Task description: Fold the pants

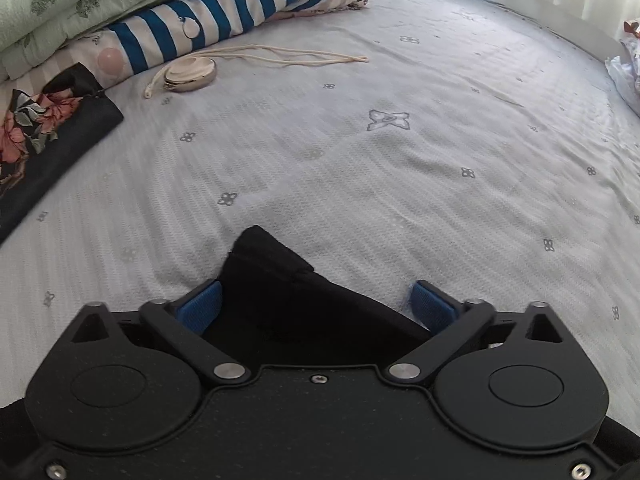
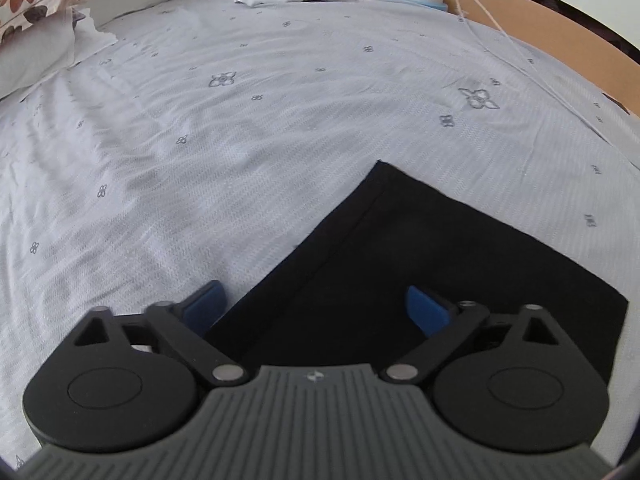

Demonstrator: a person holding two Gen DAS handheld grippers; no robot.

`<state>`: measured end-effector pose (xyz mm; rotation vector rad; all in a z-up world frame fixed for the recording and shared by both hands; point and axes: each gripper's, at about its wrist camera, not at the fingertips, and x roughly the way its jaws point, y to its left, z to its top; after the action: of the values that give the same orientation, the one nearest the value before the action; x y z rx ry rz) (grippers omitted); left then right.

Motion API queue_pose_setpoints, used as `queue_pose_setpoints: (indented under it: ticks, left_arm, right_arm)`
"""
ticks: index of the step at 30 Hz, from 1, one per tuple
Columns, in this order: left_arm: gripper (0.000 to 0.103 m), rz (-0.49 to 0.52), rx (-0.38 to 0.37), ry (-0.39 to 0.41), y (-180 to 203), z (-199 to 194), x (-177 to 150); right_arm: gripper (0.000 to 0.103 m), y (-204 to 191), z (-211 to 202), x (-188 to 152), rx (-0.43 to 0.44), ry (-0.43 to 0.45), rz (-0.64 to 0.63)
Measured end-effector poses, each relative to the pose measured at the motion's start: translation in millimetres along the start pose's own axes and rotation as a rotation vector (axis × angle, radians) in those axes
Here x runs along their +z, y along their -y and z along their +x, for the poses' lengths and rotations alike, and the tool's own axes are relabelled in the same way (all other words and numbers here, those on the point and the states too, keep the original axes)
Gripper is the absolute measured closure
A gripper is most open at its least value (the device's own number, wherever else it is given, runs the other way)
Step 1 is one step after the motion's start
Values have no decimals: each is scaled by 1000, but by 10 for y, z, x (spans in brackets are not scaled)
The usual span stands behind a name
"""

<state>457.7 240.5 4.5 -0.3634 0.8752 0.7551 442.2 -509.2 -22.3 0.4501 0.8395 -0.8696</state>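
One bedsheet [image 2: 280, 128], pale grey, carries the black pants [image 2: 420, 264], lying flat. Right gripper [image 2: 316, 308]: jaws spread wide over the pants, holding nothing. Left gripper [image 1: 316, 306]: jaws likewise apart, a pants corner [image 1: 276, 280] between them, ungripped.

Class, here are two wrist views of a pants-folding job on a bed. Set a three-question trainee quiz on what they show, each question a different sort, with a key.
1. True or false: the left gripper is wide open around a bunched part of the black pants.
2. The pants under the right gripper lie: A) flat B) rolled C) hanging
3. Fill in: a cream ____ lies near the striped bedding.

Key: 1 true; 2 A; 3 cord
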Motion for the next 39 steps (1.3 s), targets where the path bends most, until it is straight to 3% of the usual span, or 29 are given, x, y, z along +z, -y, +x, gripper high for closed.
queue_pose_setpoints:
  ticks: [2,3,4,5,8,11,17,25,31,39]
  left_arm:
    - [43,-12,20,24,-62,-76,-8]
    - [53,-14,33,34,-105,-111,-7]
    - [61,-19,29,38,-168,-133,-1]
    - [66,-22,2,40,-224,-159,-4]
    - [82,14,-62,56,-279,-278,-39]
    - [88,9,-94,43,-355,-387,-42]
    - [92,-16,-158,38,-647,-660,-20]
    - [92,6,-221,56,-1055,-1086,-84]
    - [92,10,-246,66,-1398,-1353,-193]
    - [93,26,-242,32,-1901,-1488,-481]
  right_arm:
    - [52,90,-76,16,-18,11,16]
    - [60,156,-101,28,-7,7,31]
    - [78,224,-121,37,-8,3,44]
    - [87,303,-140,44,9,1,58]
    - [101,565,-193,36,69,-28,136]
    - [101,844,-286,-24,127,-30,187]
    - [101,1504,-445,-206,252,-57,278]
    - [101,2076,-932,-356,398,-15,271]
    - [101,2494,-1306,-508,440,21,254]
    - [101,3054,-1466,-900,454,-67,249]
